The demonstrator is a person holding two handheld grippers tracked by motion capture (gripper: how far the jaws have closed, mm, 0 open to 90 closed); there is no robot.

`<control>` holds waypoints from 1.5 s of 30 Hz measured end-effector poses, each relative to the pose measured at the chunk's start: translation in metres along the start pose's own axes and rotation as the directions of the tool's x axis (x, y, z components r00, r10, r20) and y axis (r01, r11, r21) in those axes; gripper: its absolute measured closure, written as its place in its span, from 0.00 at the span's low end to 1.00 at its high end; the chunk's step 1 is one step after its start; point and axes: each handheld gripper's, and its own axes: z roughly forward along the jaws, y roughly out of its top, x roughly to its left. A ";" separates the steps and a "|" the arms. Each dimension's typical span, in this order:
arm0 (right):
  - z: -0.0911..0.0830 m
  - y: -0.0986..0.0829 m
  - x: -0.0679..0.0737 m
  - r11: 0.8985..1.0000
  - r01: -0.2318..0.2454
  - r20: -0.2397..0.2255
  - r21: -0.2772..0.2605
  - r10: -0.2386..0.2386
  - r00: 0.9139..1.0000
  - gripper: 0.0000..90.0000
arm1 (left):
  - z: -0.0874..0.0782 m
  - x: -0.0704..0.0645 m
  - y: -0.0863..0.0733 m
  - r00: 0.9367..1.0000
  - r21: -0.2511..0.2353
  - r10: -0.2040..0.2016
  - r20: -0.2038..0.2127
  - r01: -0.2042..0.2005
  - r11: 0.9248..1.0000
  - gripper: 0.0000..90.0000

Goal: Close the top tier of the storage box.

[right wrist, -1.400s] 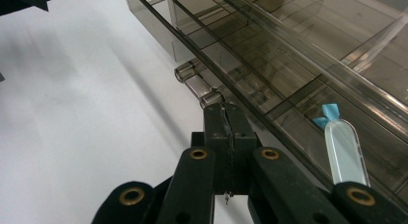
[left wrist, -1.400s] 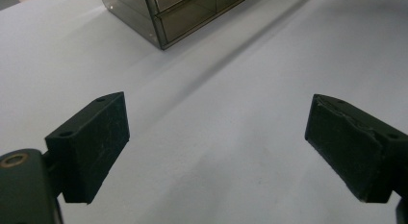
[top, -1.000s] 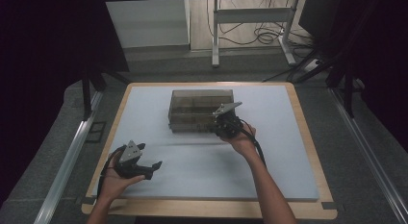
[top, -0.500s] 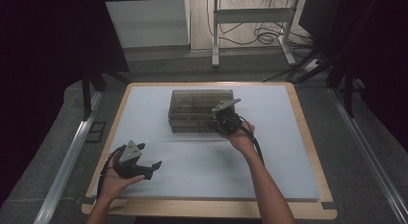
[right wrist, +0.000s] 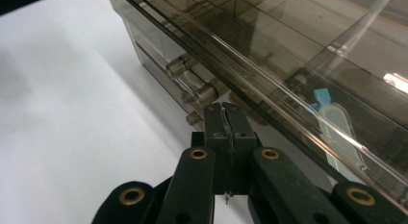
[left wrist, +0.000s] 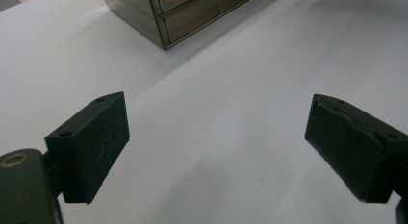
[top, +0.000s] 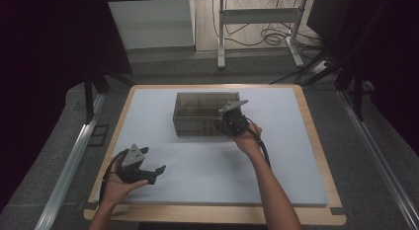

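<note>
Right gripper (right wrist: 226,113), jaws pressed together, sits at the front of the smoked drawer box (top: 205,111) mid-table, beside a drawer handle (right wrist: 192,82). Left gripper (left wrist: 216,147) rests spread wide over the white mat (top: 207,166), well apart.

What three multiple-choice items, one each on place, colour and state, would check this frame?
1. Where is the right tool?
A. at the drawer box's front
B. at the mat's near edge
C. off the table

2. What colour is the drawer box?
A. white
B. smoky clear brown
C. red

3. How do the left tool's jaws stand?
A. shut on a drawer
B. shut on nothing
C. wide open

Key: 1 A, its tips sit by the drawer knobs; 2 B, contents show through its walls; 3 C, bare mat shows between the pads.
</note>
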 end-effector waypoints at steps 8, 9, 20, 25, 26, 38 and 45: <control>0.002 0.001 -0.002 1.000 -0.010 0.014 -0.006 0.010 1.000 0.98 | -0.001 0.001 0.000 1.000 0.000 0.002 -0.001 -0.002 1.000 0.09; 0.002 0.001 -0.003 1.000 -0.014 0.011 -0.007 0.014 1.000 0.98 | -0.001 0.001 0.000 1.000 0.000 0.001 -0.001 -0.001 1.000 0.09; 0.002 0.001 -0.002 1.000 -0.013 0.015 -0.012 0.013 1.000 0.98 | -0.001 0.001 0.000 1.000 -0.002 0.002 0.000 -0.002 1.000 0.09; 0.001 0.000 -0.001 1.000 -0.009 0.016 -0.010 0.009 1.000 0.98 | -0.001 0.001 0.000 1.000 -0.004 0.001 -0.001 -0.001 1.000 0.09; -0.001 -0.001 -0.001 1.000 -0.002 0.020 -0.010 0.002 1.000 0.98 | -0.001 0.001 0.000 1.000 -0.004 0.001 -0.001 -0.001 1.000 0.09; -0.013 -0.008 0.002 1.000 0.012 0.009 -0.018 -0.011 1.000 0.98 | 0.000 0.000 0.000 1.000 0.002 0.001 -0.001 -0.001 1.000 0.09; -0.019 -0.017 0.002 1.000 0.010 -0.022 -0.017 -0.011 1.000 0.81 | 0.000 0.001 0.000 1.000 0.003 0.003 -0.002 -0.003 1.000 0.09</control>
